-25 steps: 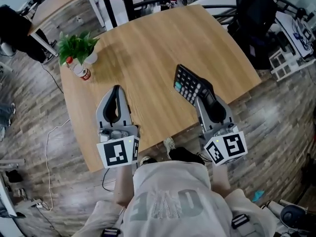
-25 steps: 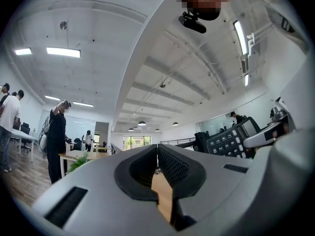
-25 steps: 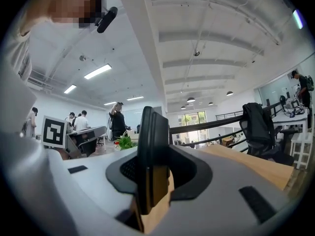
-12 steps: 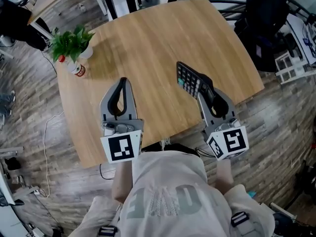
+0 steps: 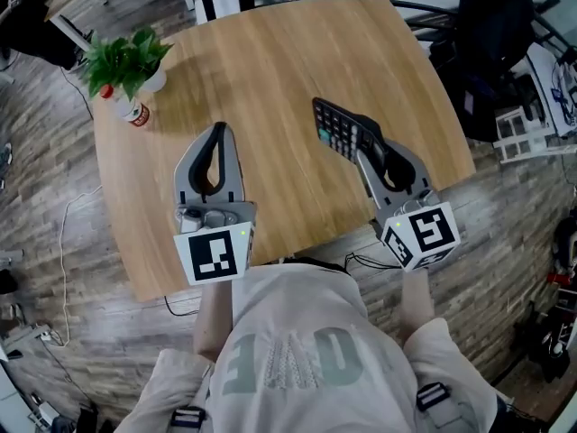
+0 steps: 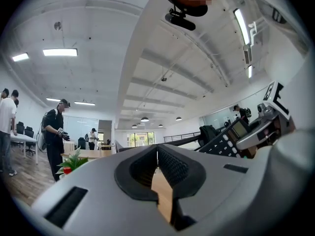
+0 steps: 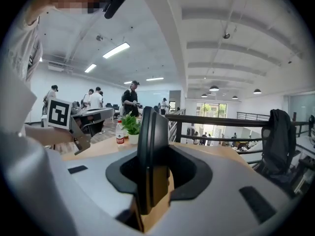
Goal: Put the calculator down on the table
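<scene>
The right gripper (image 5: 366, 142) clamps the calculator (image 5: 335, 133) (edge-on in its jaws) over the table (image 5: 270, 61). The left gripper (image 5: 217, 132), also over it, is clenched empty.

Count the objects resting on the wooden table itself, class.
2. A potted plant and a small red-capped bottle beside it, both at the far left corner of the table. The calculator is held in the right gripper, so not counted. Nothing appears hidden.
</scene>
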Demonstrator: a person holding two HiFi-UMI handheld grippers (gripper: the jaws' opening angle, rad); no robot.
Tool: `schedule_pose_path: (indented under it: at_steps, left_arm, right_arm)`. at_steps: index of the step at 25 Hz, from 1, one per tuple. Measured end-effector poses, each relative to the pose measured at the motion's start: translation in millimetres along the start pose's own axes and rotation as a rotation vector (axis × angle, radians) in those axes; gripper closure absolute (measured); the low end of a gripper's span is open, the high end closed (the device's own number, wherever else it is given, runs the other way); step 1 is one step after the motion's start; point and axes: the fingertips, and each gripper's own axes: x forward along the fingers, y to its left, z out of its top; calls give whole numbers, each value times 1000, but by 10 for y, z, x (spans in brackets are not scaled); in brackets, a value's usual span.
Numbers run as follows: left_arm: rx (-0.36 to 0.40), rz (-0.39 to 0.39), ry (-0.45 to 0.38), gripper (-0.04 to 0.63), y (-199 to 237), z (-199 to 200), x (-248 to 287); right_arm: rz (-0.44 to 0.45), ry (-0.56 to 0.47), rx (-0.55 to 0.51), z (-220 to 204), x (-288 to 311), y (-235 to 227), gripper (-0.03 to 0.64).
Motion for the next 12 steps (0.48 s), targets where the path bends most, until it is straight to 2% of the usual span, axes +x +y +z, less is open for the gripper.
schedule_pose_path:
  at_steps: [3,8,12]
  left_arm:
    - [-5,13,17,583,40,-77,-48]
    - [-48,24,78,583,109,-381,-87]
    - [-54,36,114,583,167,-524,-105]
  right_arm:
    - [109,82,-41,36,186,1,495]
    - [360,250,-169,37,534,64,495]
    - [557,422,-277,-91,820,159,495]
